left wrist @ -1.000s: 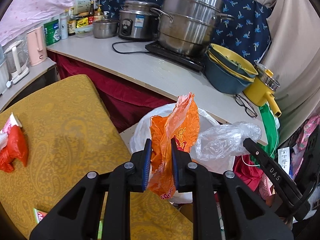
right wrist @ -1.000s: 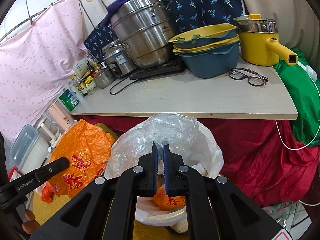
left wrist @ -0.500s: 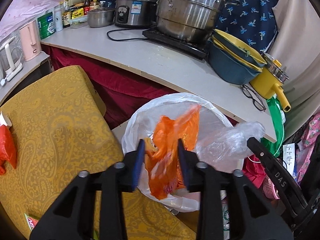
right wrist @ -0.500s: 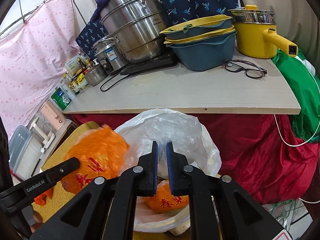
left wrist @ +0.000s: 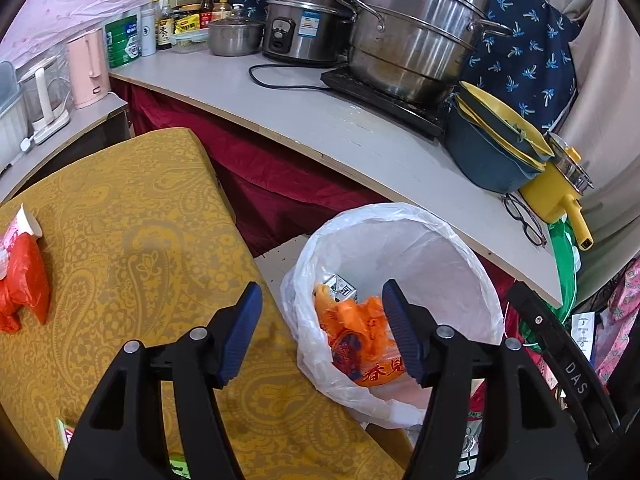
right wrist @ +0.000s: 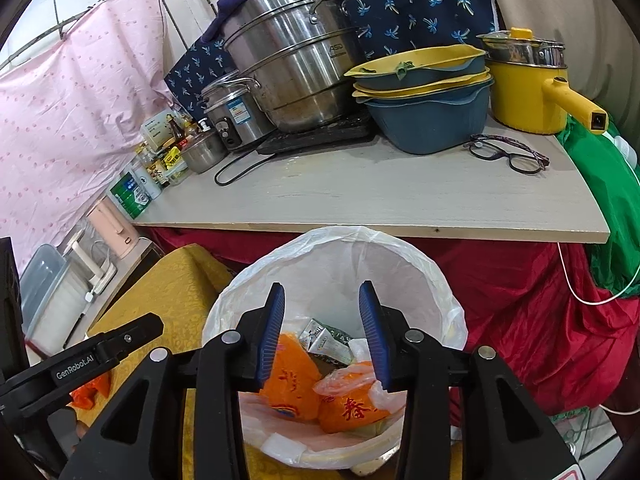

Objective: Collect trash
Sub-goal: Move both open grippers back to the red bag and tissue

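**Orange bags in the bin, both claws open and empty**

Containers. The trash bin (left wrist: 400,240), lined with a white plastic liner (right wrist: 248,280), sits at lower centre of both views, between the yellow patterned cloth (left wrist: 120,220) and the red drape below the counter (left wrist: 360,136). Inside lie crumpled orange bags (left wrist: 360,340) with printed characters, a small carton (right wrist: 320,338) behind them, and a scrap of clear film (right wrist: 344,378) on top of the orange. On the counter, upper frame: a large steel steamer pot (left wrist: 408,40), a rice cooker (left wrist: 304,28), stacked blue-and-yellow basins (right wrist: 424,92), a yellow pot (right wrist: 528,96) with a lid, and glasses (right wrist: 508,156) lying beside it.

Claws. The left gripper (left wrist: 320,332) stands wide apart; its jaws have just been opening, and nothing is between them. One finger lies over the yellow cloth, the other over the bin mouth. The right gripper (right wrist: 322,332) is parted less widely, its jaws also just opened, and hangs over the bin with nothing pinched; the liner rim is free of the pads.

More trash. A red wrapper (left wrist: 22,280) lies on the cloth at the left edge of the left view, well apart from the bin.

Hard to read. The bin's lower half is hidden behind the gripper bodies. A green-edged packet (left wrist: 66,432) at the bottom left of the left view is cut off by the gripper. Bottle labels at the far end of the counter are too small to read.
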`<action>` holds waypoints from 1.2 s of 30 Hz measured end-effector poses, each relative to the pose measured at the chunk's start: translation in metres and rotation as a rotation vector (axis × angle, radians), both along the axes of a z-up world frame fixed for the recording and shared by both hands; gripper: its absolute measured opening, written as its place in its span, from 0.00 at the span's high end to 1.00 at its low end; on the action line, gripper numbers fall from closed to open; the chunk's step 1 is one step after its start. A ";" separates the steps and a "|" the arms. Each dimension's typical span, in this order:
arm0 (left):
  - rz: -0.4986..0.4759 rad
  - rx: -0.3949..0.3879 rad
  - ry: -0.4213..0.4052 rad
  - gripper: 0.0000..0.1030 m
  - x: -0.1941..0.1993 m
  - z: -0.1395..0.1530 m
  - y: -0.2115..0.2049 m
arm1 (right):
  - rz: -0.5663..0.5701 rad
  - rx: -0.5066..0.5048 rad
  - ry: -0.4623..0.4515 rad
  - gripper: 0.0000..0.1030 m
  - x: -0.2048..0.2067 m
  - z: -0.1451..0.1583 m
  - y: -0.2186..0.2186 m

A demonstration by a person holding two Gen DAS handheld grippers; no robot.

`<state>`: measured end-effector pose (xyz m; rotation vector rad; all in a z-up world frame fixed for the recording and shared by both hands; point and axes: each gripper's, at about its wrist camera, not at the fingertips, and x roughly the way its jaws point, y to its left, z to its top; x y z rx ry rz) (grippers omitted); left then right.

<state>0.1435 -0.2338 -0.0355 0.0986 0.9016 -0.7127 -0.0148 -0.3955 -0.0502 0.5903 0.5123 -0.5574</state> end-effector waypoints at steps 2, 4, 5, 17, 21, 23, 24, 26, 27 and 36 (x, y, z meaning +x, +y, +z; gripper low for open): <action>0.006 -0.004 -0.004 0.42 0.001 0.003 0.005 | 0.007 -0.005 -0.002 0.62 0.002 0.003 0.004; 0.013 -0.007 -0.007 0.42 0.001 0.005 0.010 | 0.016 -0.010 -0.006 0.61 0.004 0.006 0.009; 0.016 -0.010 -0.009 0.42 0.001 0.007 0.012 | 0.019 -0.012 -0.008 0.61 0.004 0.008 0.011; 0.095 -0.047 -0.030 0.36 0.015 0.024 0.063 | 0.093 -0.039 -0.024 0.60 0.026 0.027 0.049; 0.132 -0.058 -0.036 0.36 0.023 0.028 0.086 | 0.128 -0.049 -0.026 0.60 0.037 0.032 0.067; 0.149 -0.063 -0.036 0.36 0.028 0.030 0.097 | 0.147 -0.052 -0.025 0.60 0.043 0.034 0.077; 0.161 -0.065 -0.038 0.35 0.031 0.031 0.105 | 0.159 -0.055 -0.023 0.60 0.047 0.035 0.083; 0.181 -0.069 -0.038 0.35 0.036 0.031 0.118 | 0.177 -0.057 -0.022 0.60 0.054 0.036 0.093; 0.195 -0.068 -0.039 0.35 0.039 0.030 0.127 | 0.187 -0.057 -0.022 0.60 0.058 0.036 0.099; 0.306 -0.065 -0.034 0.35 0.065 0.024 0.198 | 0.287 -0.063 -0.011 0.60 0.094 0.037 0.153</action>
